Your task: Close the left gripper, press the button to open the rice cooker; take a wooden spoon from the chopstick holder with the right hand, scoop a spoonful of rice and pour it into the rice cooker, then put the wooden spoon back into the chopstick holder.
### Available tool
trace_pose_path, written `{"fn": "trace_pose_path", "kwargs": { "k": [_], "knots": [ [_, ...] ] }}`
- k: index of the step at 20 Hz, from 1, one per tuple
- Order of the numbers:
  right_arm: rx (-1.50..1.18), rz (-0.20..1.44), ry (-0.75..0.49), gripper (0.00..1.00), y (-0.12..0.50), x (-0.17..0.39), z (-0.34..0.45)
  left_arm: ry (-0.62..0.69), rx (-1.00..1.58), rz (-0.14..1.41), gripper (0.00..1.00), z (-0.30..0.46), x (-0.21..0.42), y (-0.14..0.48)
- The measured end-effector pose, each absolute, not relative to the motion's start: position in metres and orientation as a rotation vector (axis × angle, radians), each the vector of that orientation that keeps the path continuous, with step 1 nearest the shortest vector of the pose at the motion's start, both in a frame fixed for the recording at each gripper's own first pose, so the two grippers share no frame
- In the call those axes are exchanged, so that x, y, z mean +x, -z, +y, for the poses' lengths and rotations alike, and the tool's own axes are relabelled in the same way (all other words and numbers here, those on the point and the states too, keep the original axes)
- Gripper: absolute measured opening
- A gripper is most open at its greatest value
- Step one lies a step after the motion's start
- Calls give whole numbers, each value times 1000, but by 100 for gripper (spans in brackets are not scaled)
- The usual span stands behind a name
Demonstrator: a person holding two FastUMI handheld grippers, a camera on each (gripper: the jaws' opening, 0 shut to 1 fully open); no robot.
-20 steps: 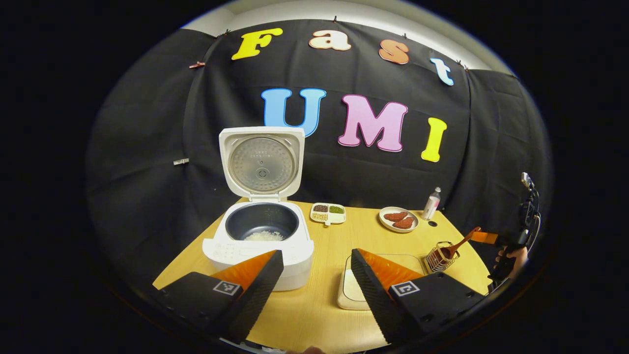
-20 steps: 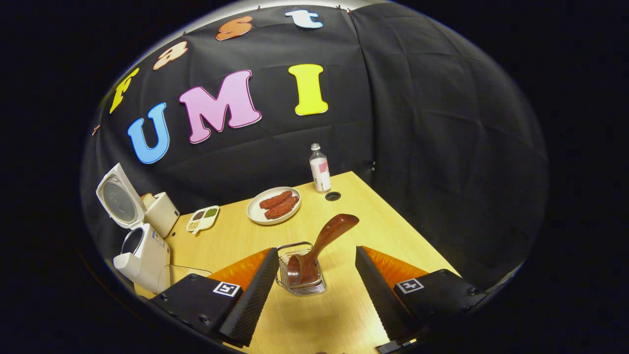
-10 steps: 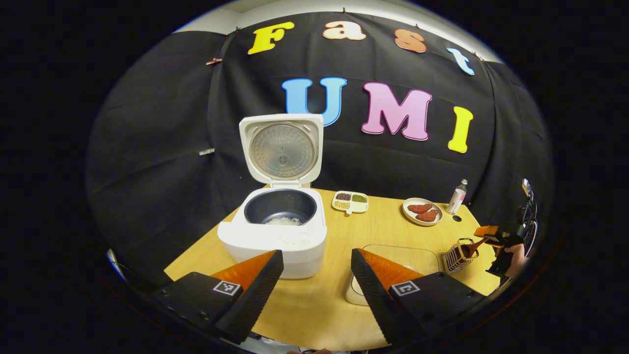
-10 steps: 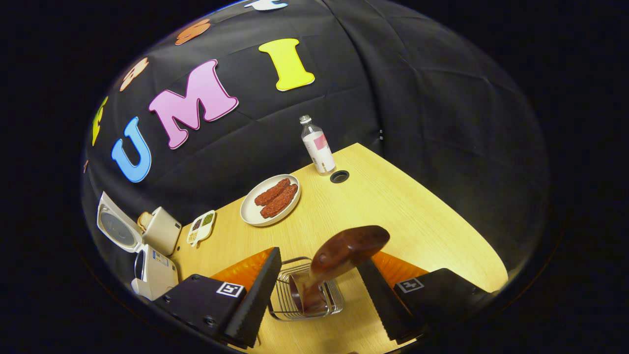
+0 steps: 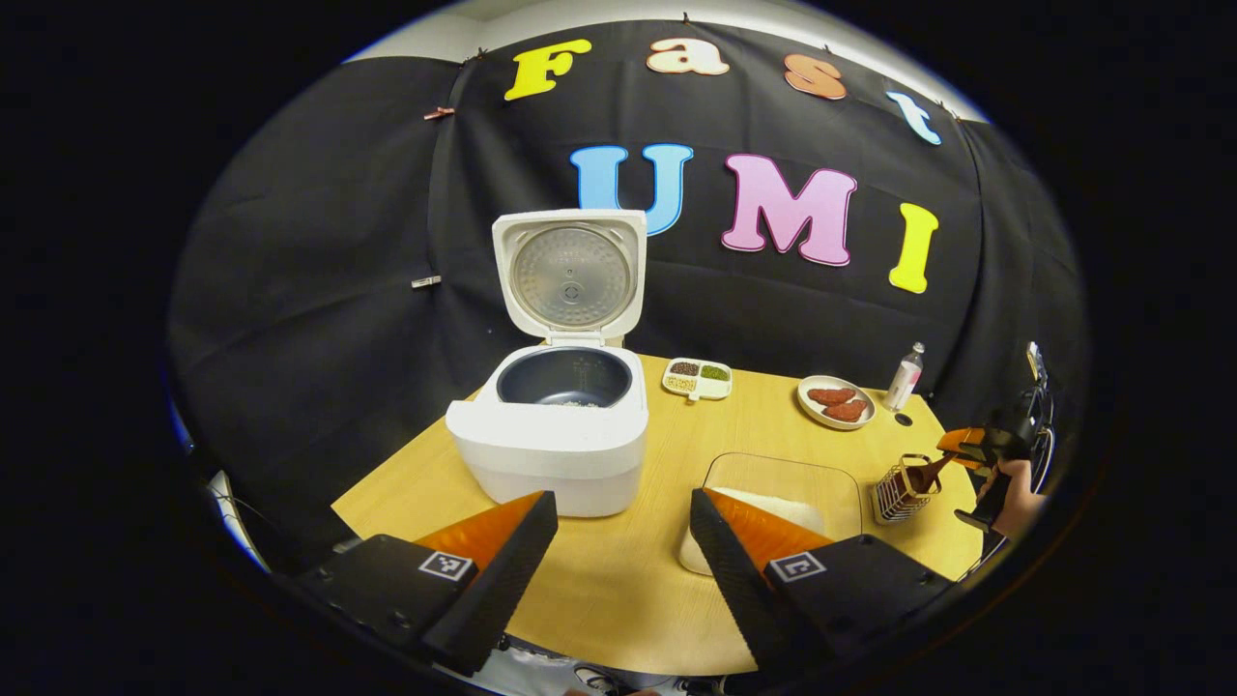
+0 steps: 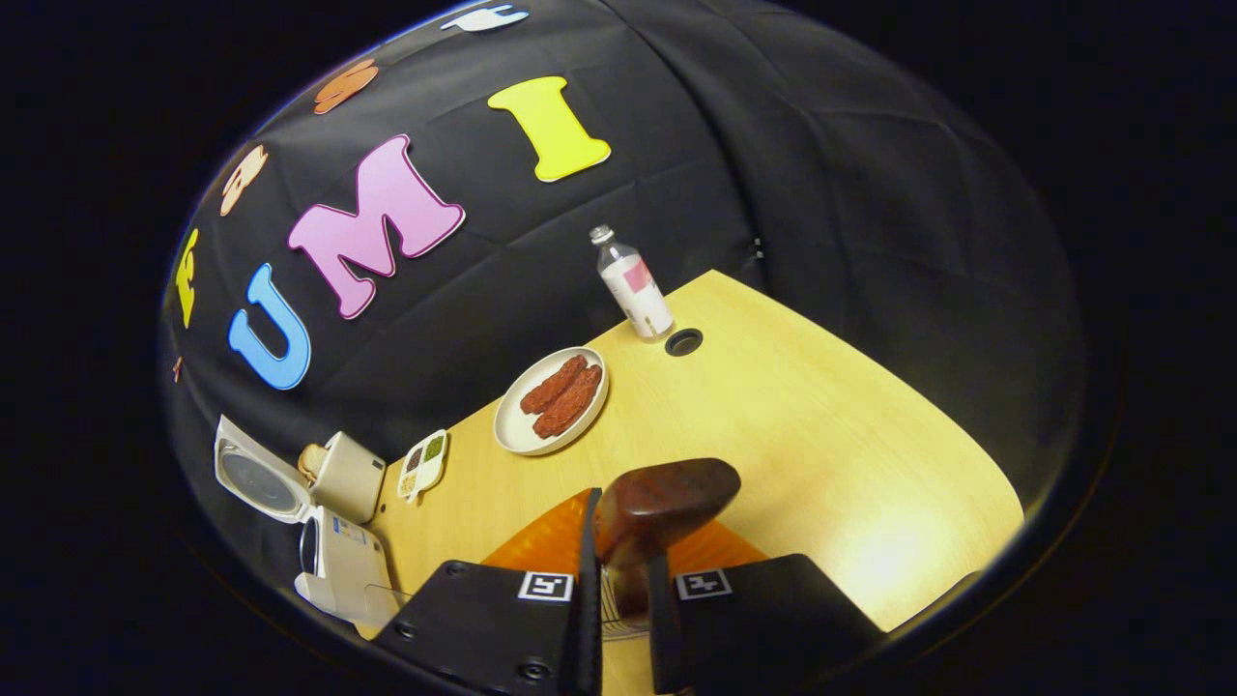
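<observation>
Right gripper (image 6: 618, 590) clamping tight on the wooden spoon (image 6: 667, 498) handle, bowl end sitting down in the wire holder (image 5: 896, 489) near the table's (image 5: 618, 580) right edge. Left gripper (image 5: 618, 546) hanging wide open, gripping nothing, facing the open rice cooker (image 5: 556, 435).

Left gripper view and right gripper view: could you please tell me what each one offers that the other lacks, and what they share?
Left gripper view: the open left hand-held gripper, rice inside the rice cooker, and the wire chopstick holder seen whole.
Right gripper view: a close look at the right hand-held gripper shut on the wooden spoon handle.
Shared: the cooker with its lid up, the divided dish, the plate, the bottle and the table.
</observation>
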State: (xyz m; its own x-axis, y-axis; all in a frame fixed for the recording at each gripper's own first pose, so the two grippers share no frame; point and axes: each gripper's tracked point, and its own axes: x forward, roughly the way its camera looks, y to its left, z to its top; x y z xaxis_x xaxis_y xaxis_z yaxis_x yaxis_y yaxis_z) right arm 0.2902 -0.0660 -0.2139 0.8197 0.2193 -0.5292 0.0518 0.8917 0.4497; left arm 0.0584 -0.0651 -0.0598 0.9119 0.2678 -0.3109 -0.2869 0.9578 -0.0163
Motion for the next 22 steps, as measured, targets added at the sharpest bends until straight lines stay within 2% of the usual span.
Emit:
{"fn": "trace_pose_path", "kwargs": {
  "k": [3, 11, 16, 17, 18, 22],
  "knots": [
    [447, 557, -99, 19, 194, 290, -66, -304, -72, 242, 95, -60, 55, 48],
    [477, 409, -51, 19, 102, 269, -58, -299, -130, 183, 95, -13, 42, 41],
    [513, 392, -111, 19, 67, 224, -1, -272, -193, 181, 95, 22, 21, 49],
    [505, 395, -131, 14, 66, 215, 12, -259, -228, 184, 95, 26, 18, 48],
    [493, 395, -149, 19, 64, 208, 26, -236, -262, 176, 95, 28, 15, 44],
    [494, 406, -178, 19, 68, 185, 75, -226, -219, 160, 95, 54, 10, 44]
  ]
}}
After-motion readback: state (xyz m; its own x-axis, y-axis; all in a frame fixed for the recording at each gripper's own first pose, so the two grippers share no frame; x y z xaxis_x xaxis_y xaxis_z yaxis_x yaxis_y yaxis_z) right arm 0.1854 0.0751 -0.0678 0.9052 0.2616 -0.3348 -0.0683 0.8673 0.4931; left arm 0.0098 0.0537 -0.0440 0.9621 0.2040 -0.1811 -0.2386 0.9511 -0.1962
